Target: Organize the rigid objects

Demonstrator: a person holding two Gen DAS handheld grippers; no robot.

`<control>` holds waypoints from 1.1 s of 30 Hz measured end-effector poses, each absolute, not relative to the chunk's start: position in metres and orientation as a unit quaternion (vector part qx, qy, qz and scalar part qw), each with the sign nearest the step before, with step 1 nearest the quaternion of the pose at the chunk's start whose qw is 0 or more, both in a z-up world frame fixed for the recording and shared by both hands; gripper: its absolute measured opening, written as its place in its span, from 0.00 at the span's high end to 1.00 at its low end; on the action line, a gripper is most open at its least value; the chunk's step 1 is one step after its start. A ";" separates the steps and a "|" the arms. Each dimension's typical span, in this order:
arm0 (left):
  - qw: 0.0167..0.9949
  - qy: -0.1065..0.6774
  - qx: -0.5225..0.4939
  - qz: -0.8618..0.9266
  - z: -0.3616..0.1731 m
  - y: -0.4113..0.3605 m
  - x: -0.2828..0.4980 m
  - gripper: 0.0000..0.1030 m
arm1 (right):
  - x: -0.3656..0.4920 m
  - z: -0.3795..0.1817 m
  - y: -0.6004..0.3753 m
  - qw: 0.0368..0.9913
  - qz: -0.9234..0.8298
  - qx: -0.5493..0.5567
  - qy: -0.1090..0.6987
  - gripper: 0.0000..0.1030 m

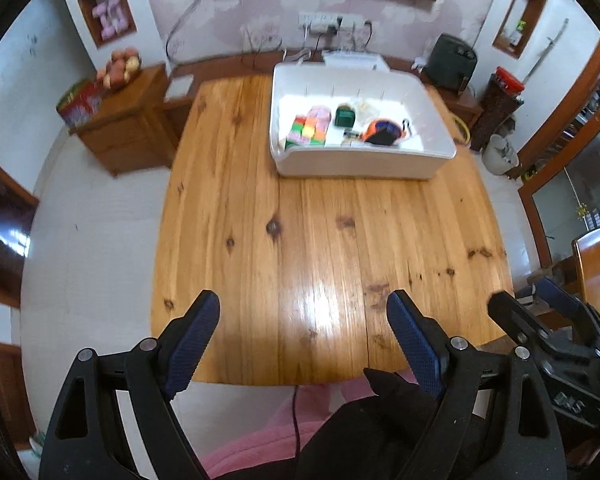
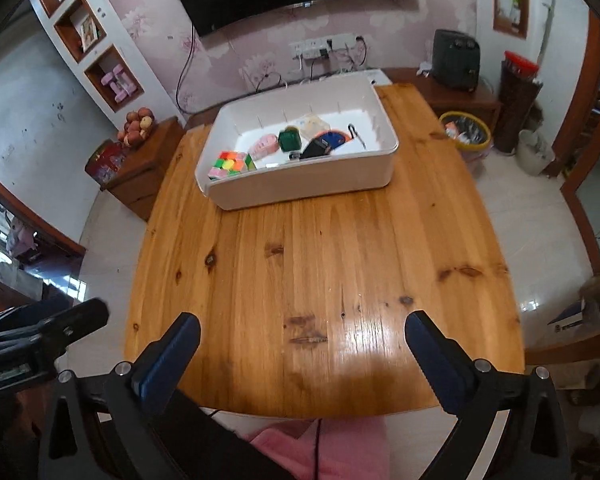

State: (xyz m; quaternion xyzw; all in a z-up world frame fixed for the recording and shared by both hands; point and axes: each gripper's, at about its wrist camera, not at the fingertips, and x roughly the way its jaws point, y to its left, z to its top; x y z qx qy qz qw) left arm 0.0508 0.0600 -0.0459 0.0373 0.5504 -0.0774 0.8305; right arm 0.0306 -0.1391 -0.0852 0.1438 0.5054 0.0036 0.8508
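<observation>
We are holding the left gripper and right gripper spread and empty above the bare table, the cube and the other items lying in the white bin, risking nudging it off.

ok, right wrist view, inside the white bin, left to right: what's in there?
In the white bin: colourful cube puzzle → pink item → dark green box → black-and-orange item → thin black piece.
</observation>
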 end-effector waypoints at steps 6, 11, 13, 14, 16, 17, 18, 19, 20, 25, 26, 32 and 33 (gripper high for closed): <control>0.861 0.504 0.043 -0.050 -0.023 0.070 0.034 0.15 | -0.007 -0.044 -0.129 0.875 -0.033 0.149 0.460 0.01; 0.889 0.454 0.031 -0.049 -0.004 0.078 0.021 0.07 | -0.021 -0.023 -0.115 0.895 -0.032 0.121 0.428 0.01; 0.896 0.440 0.022 -0.061 -0.001 0.079 0.016 0.02 | -0.023 -0.021 -0.108 0.899 -0.028 0.106 0.424 0.01; 0.899 0.433 0.017 -0.069 0.001 0.080 0.014 0.02 | -0.023 -0.021 -0.106 0.900 -0.026 0.101 0.423 0.01; 0.904 0.420 0.015 -0.072 0.004 0.079 0.013 0.02 | -0.026 -0.019 -0.105 0.903 -0.027 0.098 0.418 0.01; 0.909 0.411 0.017 -0.069 0.006 0.079 0.012 0.02 | -0.028 -0.018 -0.105 0.905 -0.030 0.099 0.413 0.01; 0.913 0.402 0.016 -0.069 0.008 0.079 0.011 0.02 | -0.030 -0.016 -0.105 0.907 -0.031 0.099 0.408 0.01; 0.916 0.395 0.014 -0.071 0.010 0.079 0.010 0.02 | -0.031 -0.015 -0.105 0.909 -0.033 0.099 0.403 0.01; 0.919 0.388 0.013 -0.071 0.011 0.078 0.009 0.02 | -0.032 -0.013 -0.105 0.912 -0.034 0.098 0.397 0.01; 0.923 0.377 0.017 -0.072 0.013 0.073 0.005 0.02 | -0.033 -0.012 -0.106 0.915 -0.030 0.092 0.392 0.01; 0.923 0.377 0.017 -0.072 0.013 0.072 0.007 0.02 | -0.032 -0.012 -0.107 0.915 -0.029 0.092 0.391 0.01; 0.923 0.379 0.018 -0.067 0.012 0.069 0.005 0.02 | -0.030 -0.014 -0.110 0.914 -0.023 0.093 0.395 0.01; 0.923 0.379 0.018 -0.066 0.012 0.068 0.006 0.02 | -0.028 -0.015 -0.111 0.913 -0.021 0.094 0.397 0.01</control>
